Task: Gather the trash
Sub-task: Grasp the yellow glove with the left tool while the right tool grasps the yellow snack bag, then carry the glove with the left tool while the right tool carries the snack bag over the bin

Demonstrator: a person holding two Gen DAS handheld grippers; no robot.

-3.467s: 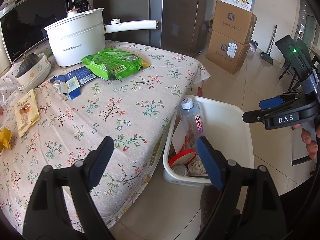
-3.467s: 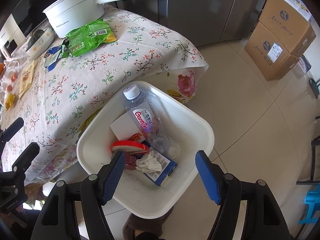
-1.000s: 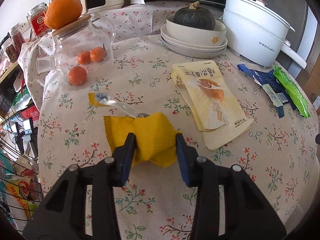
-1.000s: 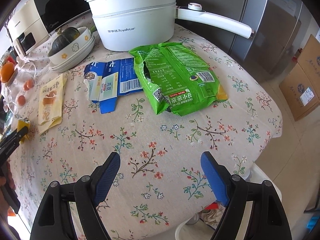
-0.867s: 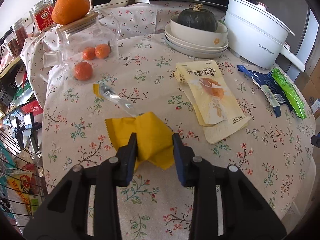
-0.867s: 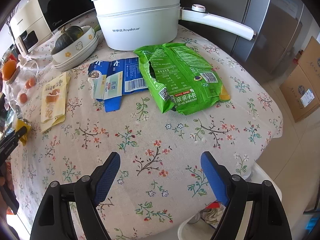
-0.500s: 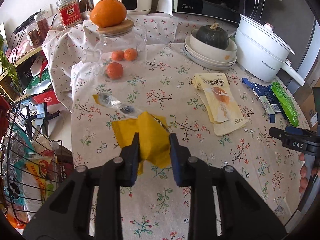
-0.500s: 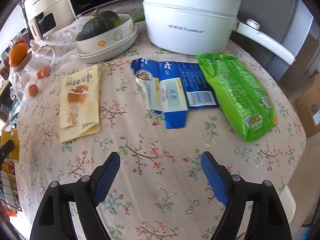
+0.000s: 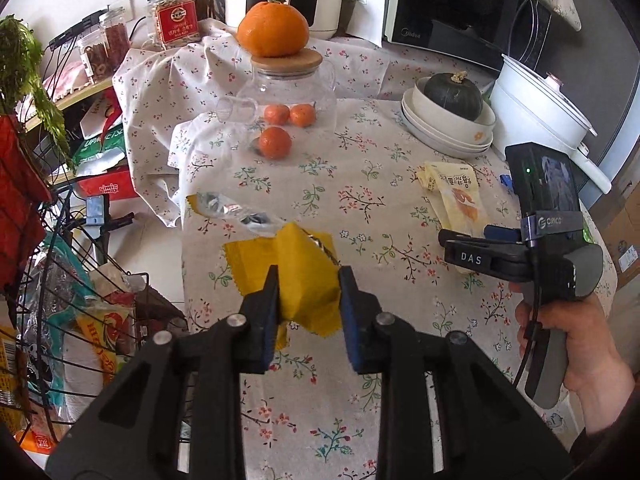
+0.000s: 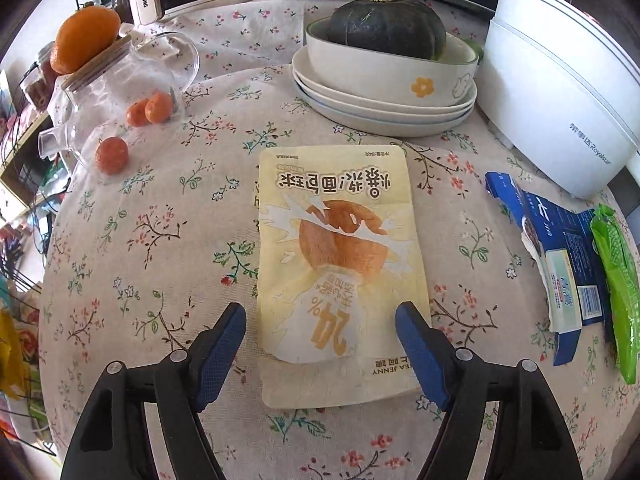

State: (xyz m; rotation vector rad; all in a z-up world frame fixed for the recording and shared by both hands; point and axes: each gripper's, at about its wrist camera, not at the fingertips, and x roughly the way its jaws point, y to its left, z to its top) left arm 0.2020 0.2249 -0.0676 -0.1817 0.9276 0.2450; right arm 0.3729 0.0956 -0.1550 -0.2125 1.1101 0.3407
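Note:
My left gripper is shut on a yellow wrapper and holds it lifted above the floral tablecloth; a clear crinkled end trails from it. My right gripper is open, its fingers on either side of the near end of a pale yellow snack pouch lying flat on the cloth. The right gripper also shows in the left wrist view, over the same pouch. A torn blue carton and a green bag lie at the right.
A glass jar with an orange on its lid and small oranges stands at the back. Stacked dishes hold a dark squash. A white pot stands right. A wire basket of packets is left of the table.
My left gripper has risen and drawn back with the yellow wrapper. My right gripper has moved left across the table from the green bag to the yellow pouch and come close over it.

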